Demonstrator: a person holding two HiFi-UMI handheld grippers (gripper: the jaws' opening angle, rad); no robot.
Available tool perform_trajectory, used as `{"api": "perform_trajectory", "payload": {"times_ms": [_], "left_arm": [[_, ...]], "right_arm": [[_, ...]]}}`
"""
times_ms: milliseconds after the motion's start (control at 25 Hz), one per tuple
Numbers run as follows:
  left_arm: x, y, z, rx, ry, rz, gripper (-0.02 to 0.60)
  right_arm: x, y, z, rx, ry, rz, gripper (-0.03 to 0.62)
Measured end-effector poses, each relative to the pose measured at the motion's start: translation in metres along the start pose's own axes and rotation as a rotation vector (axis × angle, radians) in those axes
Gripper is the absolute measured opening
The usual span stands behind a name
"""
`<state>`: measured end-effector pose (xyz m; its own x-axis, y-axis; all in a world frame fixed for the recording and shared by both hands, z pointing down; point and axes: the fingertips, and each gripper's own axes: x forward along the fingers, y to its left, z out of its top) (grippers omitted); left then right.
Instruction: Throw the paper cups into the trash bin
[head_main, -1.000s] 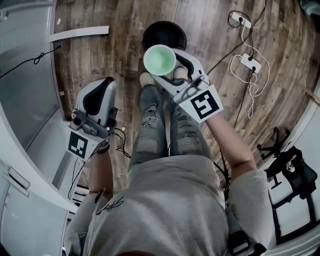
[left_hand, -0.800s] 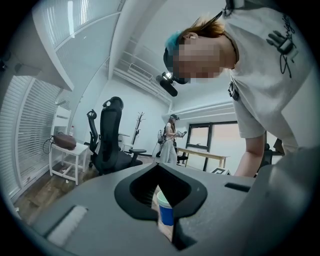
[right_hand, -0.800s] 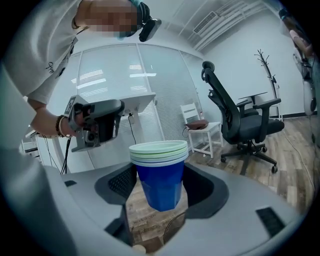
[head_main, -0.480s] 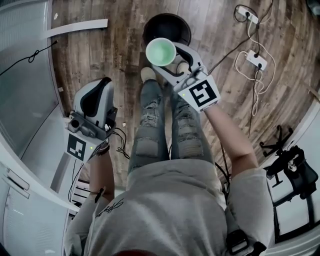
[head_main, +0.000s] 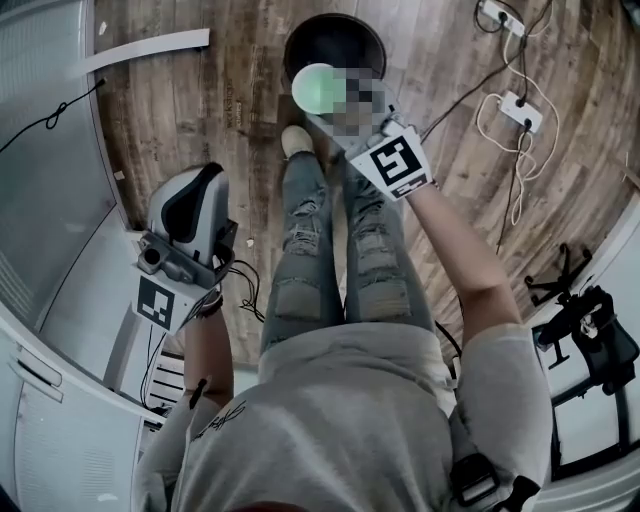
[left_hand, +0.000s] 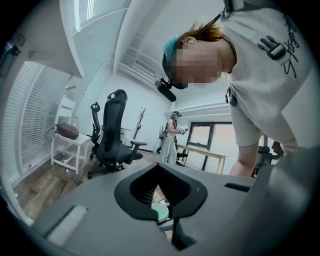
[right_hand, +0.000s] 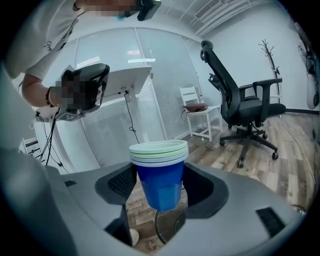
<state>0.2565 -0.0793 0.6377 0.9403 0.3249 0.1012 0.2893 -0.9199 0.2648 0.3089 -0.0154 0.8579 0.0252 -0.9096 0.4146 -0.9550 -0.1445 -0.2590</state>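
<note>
In the head view my right gripper (head_main: 332, 98) is shut on a stack of paper cups (head_main: 316, 88) with pale green insides. It holds them above the near rim of the round black trash bin (head_main: 335, 40), which stands on the wooden floor just past the person's feet. The right gripper view shows the stack (right_hand: 161, 172) upright between the jaws, blue outside with green rims, and the bin's rim (right_hand: 167, 227) right below. My left gripper (head_main: 188, 222) hangs out to the left beside the person's leg, jaws together and holding nothing.
White desk panels (head_main: 60, 200) run along the left. Power strips with cables (head_main: 520, 105) lie on the floor at the right, near a black stand (head_main: 590, 345). A black office chair (right_hand: 245, 107) and a small white table (right_hand: 200, 117) stand further back.
My right gripper has carried the cups forward, from in front of the bin to over its near rim. The left gripper has drifted slightly back.
</note>
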Motion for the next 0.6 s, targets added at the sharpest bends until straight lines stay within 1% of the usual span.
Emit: {"api": "perform_trajectory", "payload": {"times_ms": [280, 600], "left_arm": [[-0.002, 0.008, -0.008, -0.008, 0.010, 0.019, -0.006], [-0.010, 0.015, -0.025, -0.037, 0.021, 0.038, -0.006]], "right_arm": [[0.018, -0.012, -0.036, -0.002, 0.052, -0.009, 0.295], [0.040, -0.028, -0.082, -0.010, 0.151, -0.035, 0.295]]}}
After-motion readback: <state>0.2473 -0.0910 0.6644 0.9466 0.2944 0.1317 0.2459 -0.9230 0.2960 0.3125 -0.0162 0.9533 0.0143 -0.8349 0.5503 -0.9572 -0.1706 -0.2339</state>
